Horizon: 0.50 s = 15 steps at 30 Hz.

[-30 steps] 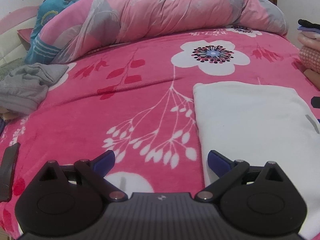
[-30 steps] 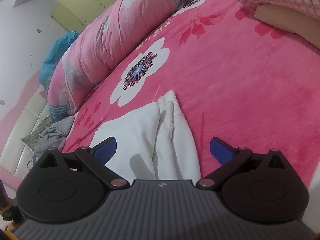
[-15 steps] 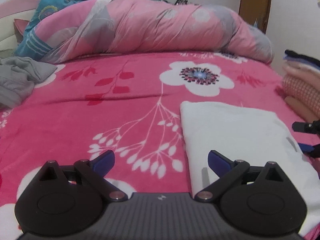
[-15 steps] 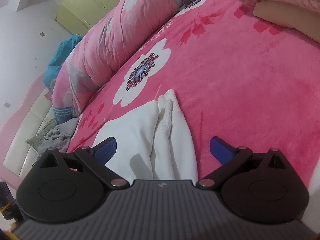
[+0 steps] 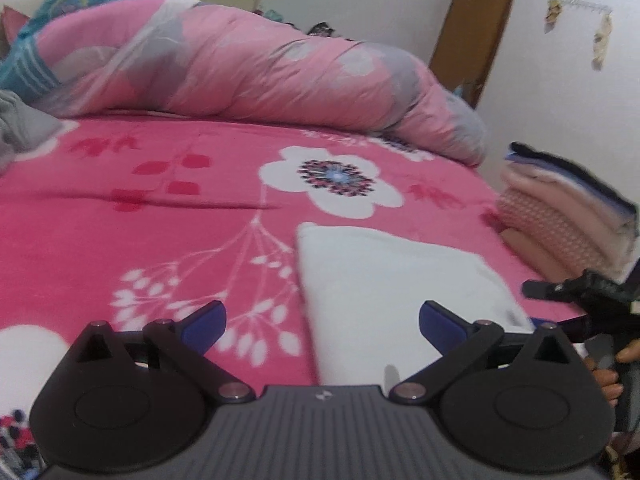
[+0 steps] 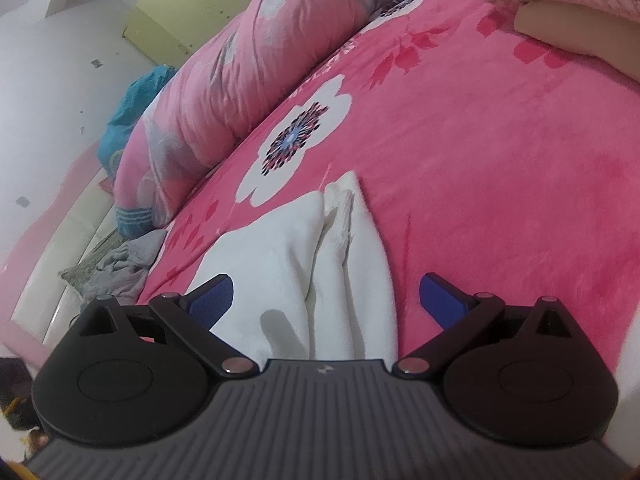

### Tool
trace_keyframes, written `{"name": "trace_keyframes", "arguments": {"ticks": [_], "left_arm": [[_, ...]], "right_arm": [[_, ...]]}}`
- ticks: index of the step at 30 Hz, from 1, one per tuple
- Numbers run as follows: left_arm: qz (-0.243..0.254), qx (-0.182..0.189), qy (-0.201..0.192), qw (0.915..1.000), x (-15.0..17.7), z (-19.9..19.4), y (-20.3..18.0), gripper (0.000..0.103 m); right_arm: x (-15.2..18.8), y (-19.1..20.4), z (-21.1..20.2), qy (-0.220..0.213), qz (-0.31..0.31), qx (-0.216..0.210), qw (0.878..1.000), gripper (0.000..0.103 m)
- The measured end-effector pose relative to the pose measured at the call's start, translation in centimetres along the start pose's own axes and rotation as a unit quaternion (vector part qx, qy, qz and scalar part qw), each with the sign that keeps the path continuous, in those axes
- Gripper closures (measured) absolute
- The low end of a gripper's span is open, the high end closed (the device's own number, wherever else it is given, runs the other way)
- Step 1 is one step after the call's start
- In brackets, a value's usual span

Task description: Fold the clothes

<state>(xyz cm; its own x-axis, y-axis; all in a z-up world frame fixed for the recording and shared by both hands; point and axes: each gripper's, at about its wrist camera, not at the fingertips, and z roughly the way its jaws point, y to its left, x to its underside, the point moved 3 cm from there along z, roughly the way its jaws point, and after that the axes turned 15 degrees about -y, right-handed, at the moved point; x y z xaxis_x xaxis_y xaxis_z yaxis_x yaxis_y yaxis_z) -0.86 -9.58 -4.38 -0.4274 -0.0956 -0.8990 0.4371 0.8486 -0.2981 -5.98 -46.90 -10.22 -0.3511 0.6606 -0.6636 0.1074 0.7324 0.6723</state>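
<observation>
Now the left gripper [image 5: 322, 320] is lifting and tipping back: a second ago its camera was looking down on the bed, and now the brown door [image 5: 474, 32] and the white wall are showing at the upper right of its frame. Its blue-tipped fingers [image 5: 204, 322] are standing wide apart, holding nothing.

The white folded garment of soft fleece [image 5: 400, 280] is lying flat on the bright pink plush blanket with white flowers [image 5: 140, 240], right of centre in the left view, its left edge running down between the fingers. It is looking like a neat rectangle from this side.

The right gripper [image 6: 326, 296] is hovering over the same white garment [image 6: 280, 248], jaws apart too, nothing pinched. From this angle, low in the middle of the frame, the cloth's layered edges are bunching in a seam between two flaps. This view is barely changing across the last second.

At the right edge of the left view the other gripper's black frame and some fingers of the person's hand [image 5: 604, 376] are coming into sight, above them a stack of folded clothes [image 5: 568, 216]. A rumpled grey garment [image 6: 120, 264] is waiting at the left, below the rolled pink and grey quilt [image 5: 240, 64].

To my eye, this piece is folded and both grippers are letting go; moving it onto the stack looks likely next.
</observation>
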Motion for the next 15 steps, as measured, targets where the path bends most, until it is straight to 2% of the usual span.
{"name": "trace_keyframes", "arguments": {"ticks": [4, 7, 9, 11, 15], "left_arm": [[-0.021, 0.031, 0.009, 0.9993, 0.4, 0.7, 0.4, 0.004], [-0.020, 0.039, 0.027, 0.9987, 0.9, 1.4, 1.1, 0.023], [-0.035, 0.051, 0.045, 0.9970, 1.2, 2.0, 1.8, 0.043], [-0.054, 0.067, 0.064, 0.9942, 1.4, 2.6, 2.6, 0.047], [-0.103, 0.092, 0.100, 0.9854, 1.9, 4.7, 4.1, 0.047]], "right_arm": [[0.3, 0.3, -0.5, 0.022, -0.009, -0.021, 1.000, 0.008], [0.3, 0.4, -0.7, 0.040, -0.017, -0.032, 0.999, 0.016], [0.1, 0.0, -0.8, 0.051, -0.015, -0.036, 0.998, 0.022], [-0.2, -0.3, -0.8, 0.063, -0.009, -0.045, 0.997, 0.027], [-0.7, -1.0, -0.5, 0.086, 0.006, -0.066, 0.994, 0.028]]}}
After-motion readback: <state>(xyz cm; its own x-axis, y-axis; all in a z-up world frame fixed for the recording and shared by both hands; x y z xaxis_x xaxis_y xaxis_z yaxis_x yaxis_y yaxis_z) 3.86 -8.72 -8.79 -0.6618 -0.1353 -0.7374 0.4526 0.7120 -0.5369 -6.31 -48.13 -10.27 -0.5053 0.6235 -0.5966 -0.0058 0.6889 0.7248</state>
